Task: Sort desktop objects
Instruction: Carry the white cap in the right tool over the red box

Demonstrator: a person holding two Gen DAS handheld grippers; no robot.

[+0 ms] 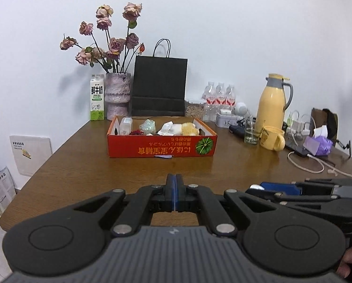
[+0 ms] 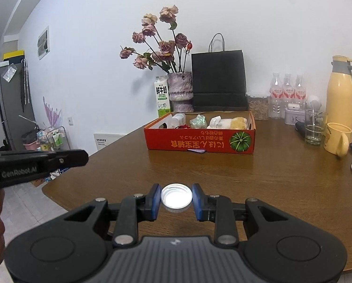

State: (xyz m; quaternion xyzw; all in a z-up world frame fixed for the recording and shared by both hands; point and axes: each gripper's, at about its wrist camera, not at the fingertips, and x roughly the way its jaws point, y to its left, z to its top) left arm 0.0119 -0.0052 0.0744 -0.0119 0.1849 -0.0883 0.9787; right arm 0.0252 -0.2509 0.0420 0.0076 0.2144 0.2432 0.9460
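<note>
A shallow red cardboard box (image 1: pixel 161 145) (image 2: pixel 199 141) sits mid-table and holds several small items, among them white, green and yellow ones. My right gripper (image 2: pixel 176 198) is shut on a small round white lid (image 2: pixel 176 197), held just above the wooden table near its front edge. The lid shows faintly in the left wrist view (image 1: pixel 256 187), between the right gripper's blue pads. My left gripper (image 1: pixel 175 184) is shut and empty, low over the table in front of the box. It also shows from the side in the right wrist view (image 2: pixel 77 158).
Behind the box stand a milk carton (image 1: pixel 97 97), a vase of dried roses (image 1: pixel 117 95), a black paper bag (image 1: pixel 159 87) and water bottles (image 1: pixel 219 99). To the right are a yellow thermos (image 1: pixel 272 101), yellow mug (image 1: pixel 272 138), glass (image 1: pixel 251 134), cables and a tissue pack.
</note>
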